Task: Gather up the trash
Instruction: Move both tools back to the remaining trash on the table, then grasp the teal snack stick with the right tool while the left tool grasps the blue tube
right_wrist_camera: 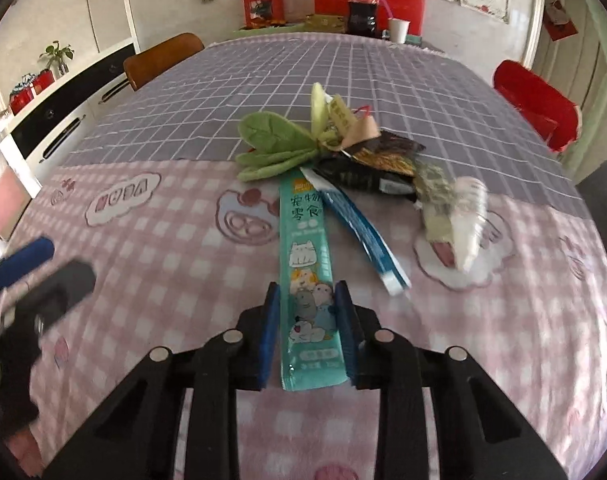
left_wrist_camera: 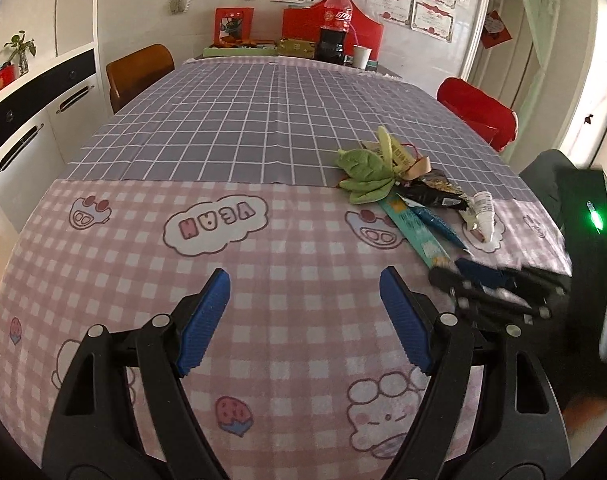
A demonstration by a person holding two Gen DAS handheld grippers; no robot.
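A pile of trash lies on the checked tablecloth (right_wrist_camera: pixel 183 240): a long teal snack wrapper (right_wrist_camera: pixel 305 240), a blue wrapper (right_wrist_camera: pixel 363 232), a black wrapper (right_wrist_camera: pixel 367 172), a green leafy piece (right_wrist_camera: pixel 271 148) and a small white bottle (right_wrist_camera: pixel 463 224), blurred. My right gripper (right_wrist_camera: pixel 307 286) straddles the teal wrapper's near end. Its blue pads (right_wrist_camera: pixel 271 320) stand close at both edges, and the wrapper still lies flat. My left gripper (left_wrist_camera: pixel 305 272) hangs open over bare pink cloth, left of the pile (left_wrist_camera: pixel 383 176). Each gripper shows blurred in the other's view: the right (left_wrist_camera: pixel 495 280), the left (right_wrist_camera: pixel 43 272).
At the table's far end stand a cola bottle (left_wrist_camera: pixel 335 28), a paper cup (left_wrist_camera: pixel 361 56) and red boxes (left_wrist_camera: pixel 233 24). A brown chair (left_wrist_camera: pixel 139 68) is at the left side, a red chair (left_wrist_camera: pixel 479 112) at the right. White cabinets (left_wrist_camera: pixel 27 132) line the left wall.
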